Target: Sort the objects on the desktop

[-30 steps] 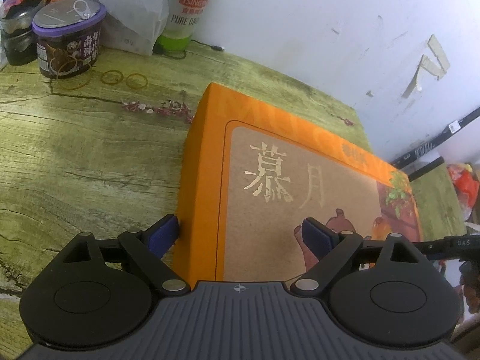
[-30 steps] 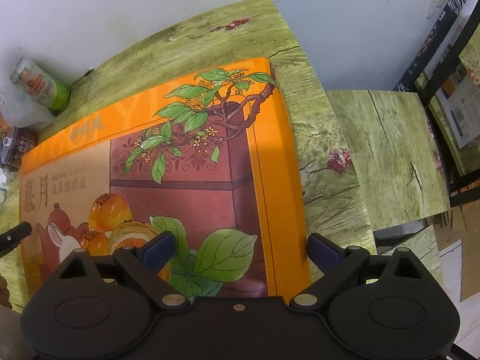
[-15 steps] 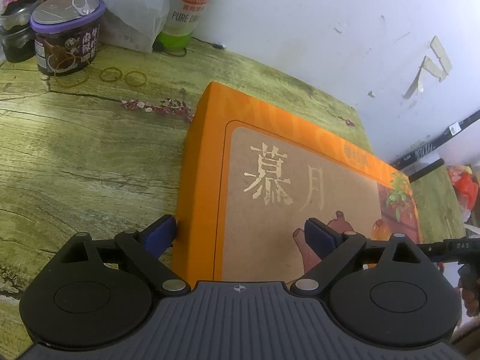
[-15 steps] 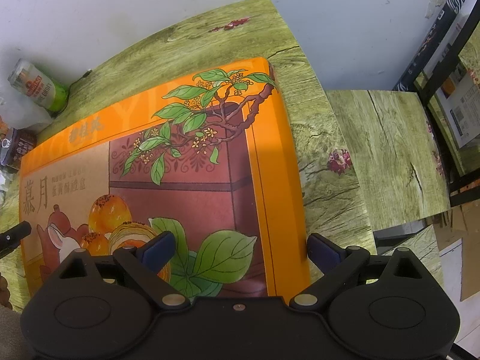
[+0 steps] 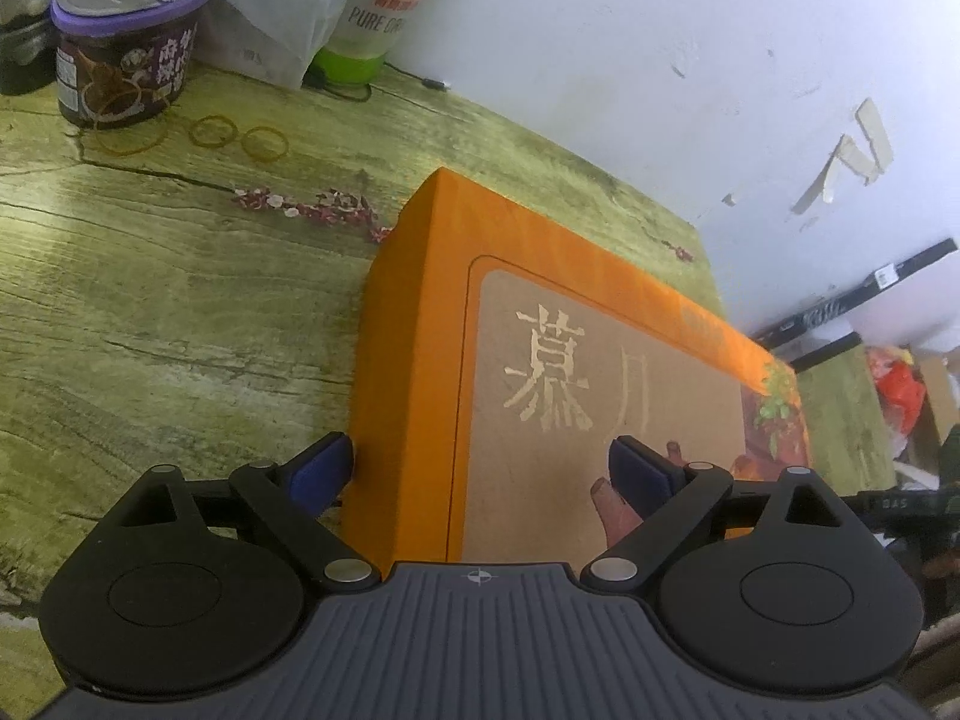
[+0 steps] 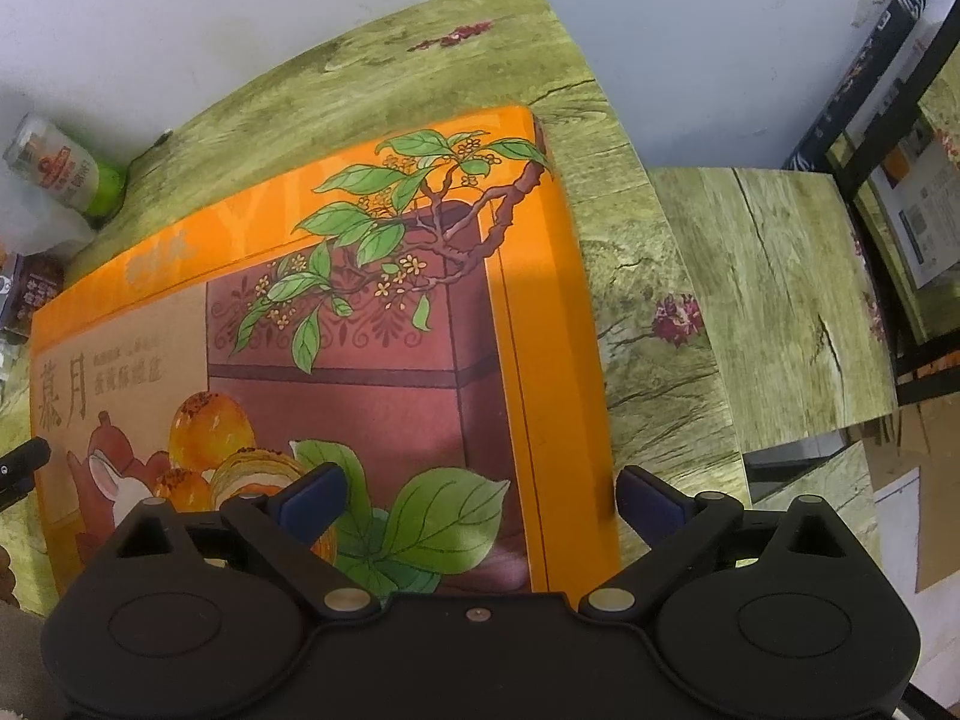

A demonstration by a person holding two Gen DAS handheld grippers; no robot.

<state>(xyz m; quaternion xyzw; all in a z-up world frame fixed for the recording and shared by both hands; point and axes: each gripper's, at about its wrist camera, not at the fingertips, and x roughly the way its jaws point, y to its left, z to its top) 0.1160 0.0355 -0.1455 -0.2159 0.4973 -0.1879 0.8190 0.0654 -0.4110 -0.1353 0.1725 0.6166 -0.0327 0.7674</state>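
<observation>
The left gripper (image 5: 480, 471) stood with its jaws wide apart, straddling the left near corner of the orange gift box (image 5: 414, 360); one blue pad (image 5: 321, 471) sat just beside the box's side wall, the other over its lid. The right gripper (image 6: 480, 498) was likewise spread, straddling the box's right near corner (image 6: 552, 360). The box lay flat on the green wood-grain table (image 5: 150, 300); its tan panel bore gold characters "慕月", beside painted leaves, pastries and a rabbit. Farther back stood a purple-lidded cup (image 5: 129, 42) with Chinese print, three rubber bands (image 5: 240, 137) just beside it, and a bottle (image 5: 378, 12) reading "TSING…" and "PURE DR…" against the white wall (image 5: 660, 60).
</observation>
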